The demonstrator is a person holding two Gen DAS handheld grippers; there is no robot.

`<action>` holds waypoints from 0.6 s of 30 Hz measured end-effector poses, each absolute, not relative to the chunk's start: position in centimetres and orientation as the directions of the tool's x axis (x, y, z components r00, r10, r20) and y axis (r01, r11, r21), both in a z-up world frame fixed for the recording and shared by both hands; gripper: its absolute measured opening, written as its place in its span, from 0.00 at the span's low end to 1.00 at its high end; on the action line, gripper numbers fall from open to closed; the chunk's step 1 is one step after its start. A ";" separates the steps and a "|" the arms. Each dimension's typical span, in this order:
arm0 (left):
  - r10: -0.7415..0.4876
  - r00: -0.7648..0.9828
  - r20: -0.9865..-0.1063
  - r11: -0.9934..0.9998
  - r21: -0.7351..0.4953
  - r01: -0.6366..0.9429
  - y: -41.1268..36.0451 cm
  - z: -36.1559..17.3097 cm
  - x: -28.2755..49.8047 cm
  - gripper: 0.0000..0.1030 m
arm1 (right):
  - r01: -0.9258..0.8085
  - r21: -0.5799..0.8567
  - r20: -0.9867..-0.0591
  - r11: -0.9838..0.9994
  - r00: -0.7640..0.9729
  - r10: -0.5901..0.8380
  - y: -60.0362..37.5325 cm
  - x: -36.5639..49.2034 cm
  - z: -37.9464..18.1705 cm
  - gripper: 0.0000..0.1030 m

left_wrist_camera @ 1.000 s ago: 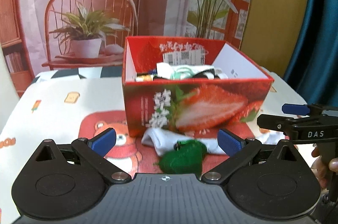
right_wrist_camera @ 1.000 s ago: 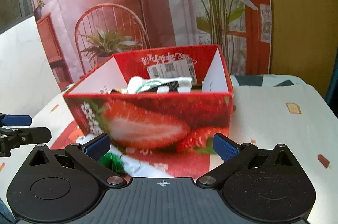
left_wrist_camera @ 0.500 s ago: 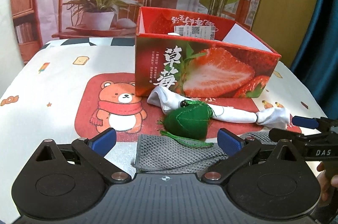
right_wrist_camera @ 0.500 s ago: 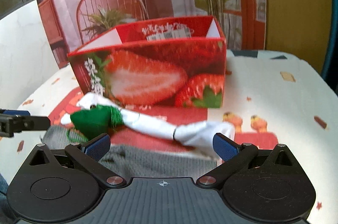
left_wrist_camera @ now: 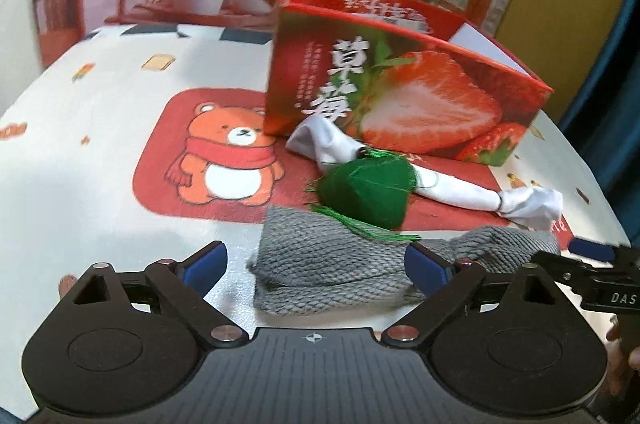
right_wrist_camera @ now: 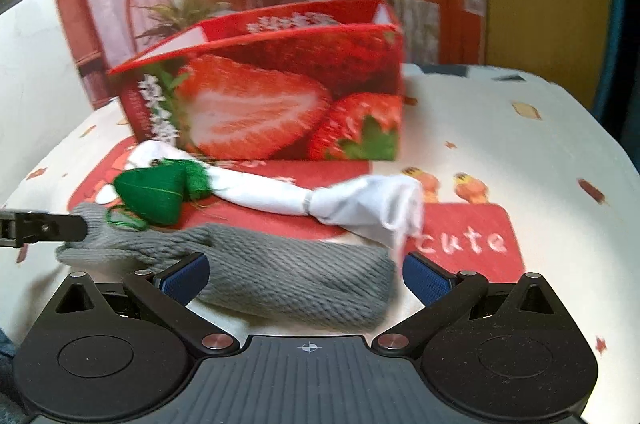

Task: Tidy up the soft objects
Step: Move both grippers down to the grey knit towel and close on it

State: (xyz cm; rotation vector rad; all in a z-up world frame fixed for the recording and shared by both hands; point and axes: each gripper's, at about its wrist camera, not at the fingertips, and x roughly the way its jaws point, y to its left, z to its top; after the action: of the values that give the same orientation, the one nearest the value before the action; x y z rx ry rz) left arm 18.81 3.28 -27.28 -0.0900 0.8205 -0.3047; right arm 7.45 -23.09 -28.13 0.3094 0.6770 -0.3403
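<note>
A grey knitted cloth [left_wrist_camera: 332, 264] lies at the near edge of the table. My left gripper [left_wrist_camera: 314, 266] is low over its left end with the jaws wide and closing, the pads not touching the knit. My right gripper [right_wrist_camera: 306, 276] stands open over the cloth's right end [right_wrist_camera: 288, 276]. Just behind lies a green tasselled pouch [left_wrist_camera: 368, 192], resting on a long white tied cloth [left_wrist_camera: 460, 192]. Behind them stands the red strawberry box [left_wrist_camera: 400, 96]. In the right wrist view I see the pouch [right_wrist_camera: 156, 192], the white cloth [right_wrist_camera: 320, 200] and the box [right_wrist_camera: 280, 96].
The tablecloth [left_wrist_camera: 120, 144] has a bear print left of the box. My right gripper [left_wrist_camera: 580, 258] shows at the left wrist view's right edge, held by a hand. A finger of my left gripper [right_wrist_camera: 44, 228] shows at the other view's left edge. A printed backdrop hangs behind the table.
Both grippers have come down toward the table's near edge. The grey cloth has come into view between their fingers, and the box's inside is now hidden. The soft objects have not moved.
</note>
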 end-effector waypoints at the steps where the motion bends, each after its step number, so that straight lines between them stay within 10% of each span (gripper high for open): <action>1: -0.301 0.644 -0.704 0.953 -0.201 0.225 3.5 -27.5 18.9 0.92 | 0.415 0.170 -0.657 0.894 0.724 -0.211 -23.4 7.3 -28.3 0.99; 18: -0.352 0.624 -0.698 0.935 -0.243 0.256 3.1 -29.5 19.2 0.85 | 0.397 0.194 -0.684 0.897 0.710 -0.166 -23.7 7.8 -30.3 0.82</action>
State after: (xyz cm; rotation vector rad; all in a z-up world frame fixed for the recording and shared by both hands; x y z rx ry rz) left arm 19.23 3.10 -29.54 -0.1245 0.8268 -0.3504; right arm 7.76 -23.70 -30.26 0.3415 0.7178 -0.3191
